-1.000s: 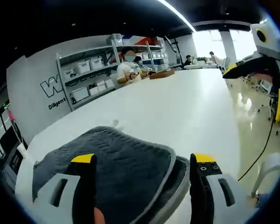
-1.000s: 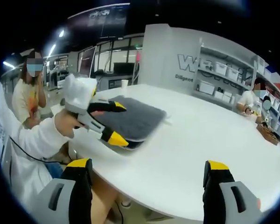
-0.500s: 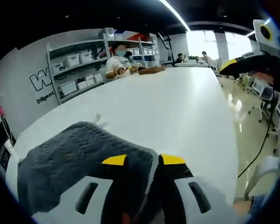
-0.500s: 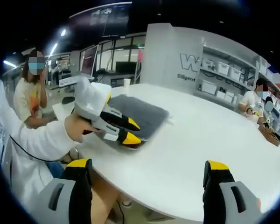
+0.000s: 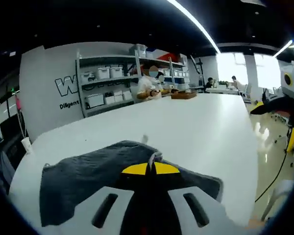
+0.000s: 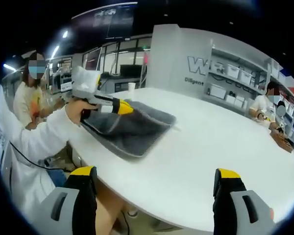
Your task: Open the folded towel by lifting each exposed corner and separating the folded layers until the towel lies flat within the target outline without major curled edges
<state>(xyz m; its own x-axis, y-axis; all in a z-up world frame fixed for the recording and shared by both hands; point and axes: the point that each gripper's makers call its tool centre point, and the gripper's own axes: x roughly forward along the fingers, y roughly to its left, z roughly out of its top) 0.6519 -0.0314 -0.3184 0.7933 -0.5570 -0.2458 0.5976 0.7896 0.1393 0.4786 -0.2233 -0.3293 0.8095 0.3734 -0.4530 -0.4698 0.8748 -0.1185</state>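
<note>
A dark grey towel (image 6: 137, 132) lies on the white table (image 6: 220, 142) near its edge. In the right gripper view, a hand holds my left gripper (image 6: 123, 107) above the towel, shut on a corner of the top layer. That layer is raised and peeled off the lower layer, so the fold gapes open. In the left gripper view the yellow-tipped left gripper (image 5: 150, 169) is pressed together on the towel (image 5: 83, 174), which spreads below and to the left. My right gripper (image 6: 156, 174) hangs open off the table's near edge, holding nothing, and the right gripper (image 5: 279, 103) appears at the right border.
Shelves with white bins (image 5: 108, 85) stand along the far wall. People sit at the table's far end (image 5: 152, 85). A masked person (image 6: 32, 100) sits to the left, and a paper cup (image 6: 131, 87) stands beyond the towel. A cable (image 5: 277, 166) hangs past the right table edge.
The left gripper went from open astride the towel's corner to shut on it, then lifted the top layer up and back. The right gripper stayed still.
</note>
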